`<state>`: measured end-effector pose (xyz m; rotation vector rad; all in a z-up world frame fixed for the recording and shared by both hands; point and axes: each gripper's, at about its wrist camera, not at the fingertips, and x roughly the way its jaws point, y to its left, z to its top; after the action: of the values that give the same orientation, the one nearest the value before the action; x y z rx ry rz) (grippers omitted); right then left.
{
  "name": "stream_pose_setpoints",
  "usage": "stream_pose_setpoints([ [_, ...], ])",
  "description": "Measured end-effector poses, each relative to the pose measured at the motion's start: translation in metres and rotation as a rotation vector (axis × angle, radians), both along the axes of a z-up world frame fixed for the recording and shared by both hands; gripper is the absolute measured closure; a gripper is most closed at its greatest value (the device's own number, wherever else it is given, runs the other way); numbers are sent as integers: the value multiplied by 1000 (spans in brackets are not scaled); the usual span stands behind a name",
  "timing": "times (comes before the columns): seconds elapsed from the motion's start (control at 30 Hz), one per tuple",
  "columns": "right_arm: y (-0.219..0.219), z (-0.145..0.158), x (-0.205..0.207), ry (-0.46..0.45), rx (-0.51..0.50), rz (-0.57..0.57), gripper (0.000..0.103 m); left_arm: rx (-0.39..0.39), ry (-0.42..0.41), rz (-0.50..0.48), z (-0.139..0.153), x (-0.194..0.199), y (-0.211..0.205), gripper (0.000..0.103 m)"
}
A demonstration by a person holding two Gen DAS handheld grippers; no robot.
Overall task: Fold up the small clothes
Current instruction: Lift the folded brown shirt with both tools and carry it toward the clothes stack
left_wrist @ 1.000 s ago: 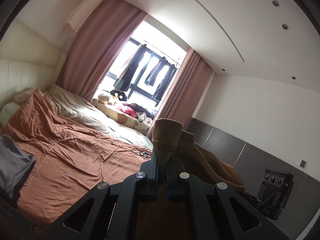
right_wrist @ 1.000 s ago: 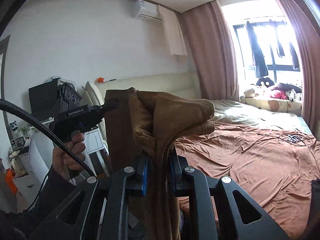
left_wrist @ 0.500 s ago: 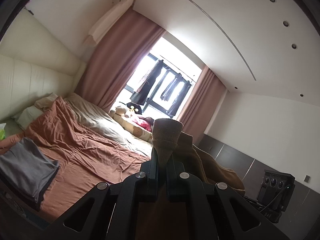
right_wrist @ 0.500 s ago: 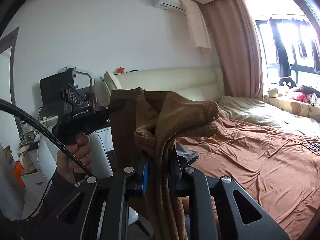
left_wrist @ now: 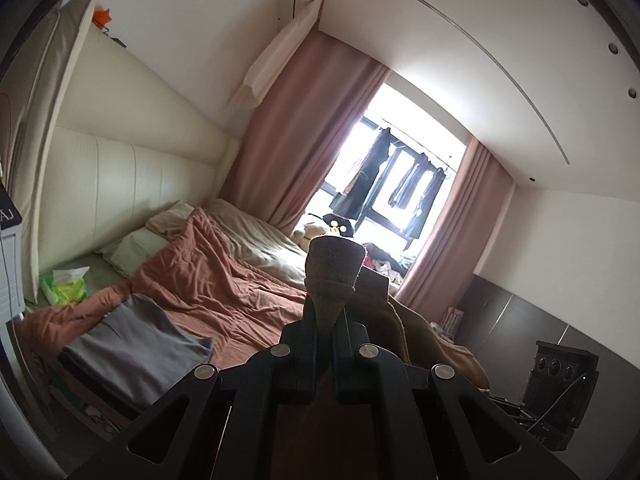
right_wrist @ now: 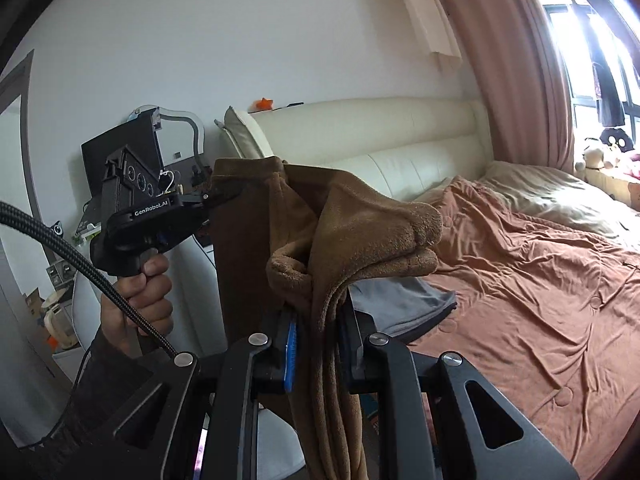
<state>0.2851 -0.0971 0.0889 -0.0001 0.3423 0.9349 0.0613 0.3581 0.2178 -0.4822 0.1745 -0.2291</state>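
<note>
A brown fleece garment hangs in the air between both grippers. My right gripper is shut on a bunched fold of it, and the cloth droops below the jaws. My left gripper is shut on another edge of the same garment, which sticks up past the fingertips. In the right wrist view the left gripper holds the garment's far corner, with the hand under it. A folded grey garment lies on the bed near its edge, also in the right wrist view.
A bed with a rust-brown duvet and cream headboard fills the room. A tissue pack lies by the pillows. Stuffed toys sit by the window. A desk with clutter stands at left.
Both grippers have swung left toward the headboard side while holding the brown garment. The grey folded garment has come closer in both views.
</note>
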Motion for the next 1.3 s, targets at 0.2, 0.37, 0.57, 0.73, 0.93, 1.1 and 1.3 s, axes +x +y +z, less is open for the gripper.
stream_pose_setpoints([
  [0.2,20,-9,46,-21,7,27,90,41,31,63,-5,32,43,98],
  [0.37,34,-16,90,-38,11,58,90,54,37,94,-7,63,75,98],
  [0.57,51,-24,123,-33,-8,107,90,80,59,125,-8,103,106,98],
  [0.73,74,-38,148,-5,-13,150,90,80,81,158,-16,127,137,98],
  [0.93,105,-52,177,39,-15,188,90,70,136,215,-33,149,172,98],
  [1.1,120,-70,216,90,-23,186,90,66,182,247,-54,178,191,98],
  [1.3,122,-92,280,167,-31,129,90,38,226,270,-83,227,215,98],
])
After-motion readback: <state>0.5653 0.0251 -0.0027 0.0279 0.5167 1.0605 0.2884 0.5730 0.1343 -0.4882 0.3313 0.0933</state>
